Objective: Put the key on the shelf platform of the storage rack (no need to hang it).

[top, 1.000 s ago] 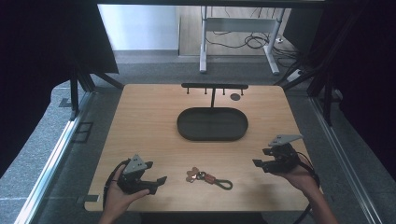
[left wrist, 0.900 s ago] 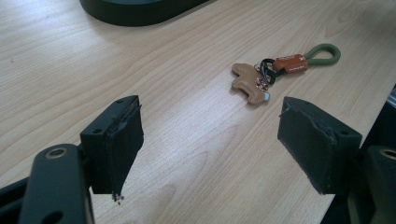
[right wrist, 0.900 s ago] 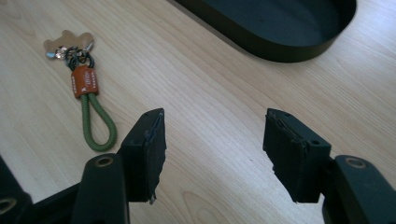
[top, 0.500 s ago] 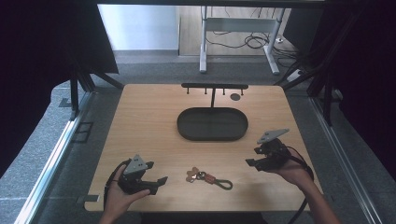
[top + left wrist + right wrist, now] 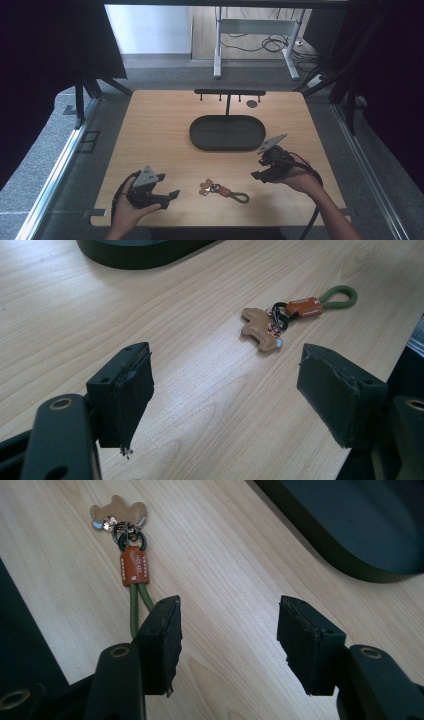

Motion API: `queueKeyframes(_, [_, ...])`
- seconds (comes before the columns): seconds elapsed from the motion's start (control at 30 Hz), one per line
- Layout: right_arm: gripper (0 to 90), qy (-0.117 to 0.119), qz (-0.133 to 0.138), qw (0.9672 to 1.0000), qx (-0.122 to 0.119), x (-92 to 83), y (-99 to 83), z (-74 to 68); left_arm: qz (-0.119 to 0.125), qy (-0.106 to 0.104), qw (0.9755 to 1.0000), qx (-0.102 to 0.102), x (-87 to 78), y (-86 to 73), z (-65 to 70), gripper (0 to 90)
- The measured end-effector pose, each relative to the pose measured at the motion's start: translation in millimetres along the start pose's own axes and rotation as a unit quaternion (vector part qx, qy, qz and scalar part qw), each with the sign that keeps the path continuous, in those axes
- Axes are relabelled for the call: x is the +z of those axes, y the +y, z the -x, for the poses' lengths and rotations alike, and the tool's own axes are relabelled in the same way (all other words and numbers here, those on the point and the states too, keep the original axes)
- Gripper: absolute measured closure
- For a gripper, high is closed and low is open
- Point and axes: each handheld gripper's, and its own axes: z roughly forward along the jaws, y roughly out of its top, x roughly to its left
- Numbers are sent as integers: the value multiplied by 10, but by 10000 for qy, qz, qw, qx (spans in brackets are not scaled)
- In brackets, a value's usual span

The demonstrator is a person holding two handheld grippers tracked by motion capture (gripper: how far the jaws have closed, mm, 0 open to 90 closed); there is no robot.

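A keychain [image 5: 222, 190] lies on the wooden table near its front edge: a tan animal-shaped charm [image 5: 260, 327], an orange leather tab [image 5: 134, 566] and a green cord loop [image 5: 340, 295]. My left gripper [image 5: 169, 197] rests to the left of it, pointing at it, open with nothing between its jaws [image 5: 225, 370]. My right gripper [image 5: 258, 168] hovers to the right of the keychain, tilted toward it. Its jaws [image 5: 231, 617] have just been closing but stand apart with bare table between them. The loop's end is hidden behind one right jaw.
A black oval tray [image 5: 200, 142] sits at the table's middle, just beyond the right gripper. Behind it stands a low black rack with pegs [image 5: 230, 92], with a small dark disc [image 5: 251, 103] beside it. The table's front edge is close behind both hands.
My right gripper has moved left and a little farther from the front edge, toward the keychain and tray. The left gripper and keychain have not moved.
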Motion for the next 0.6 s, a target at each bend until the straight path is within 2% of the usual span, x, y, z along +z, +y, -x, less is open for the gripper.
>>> queueKeyframes(0.6, [440,226,-382,9984,-349,236,279,-167,52,2,10000,-1,-33,6,0,226])
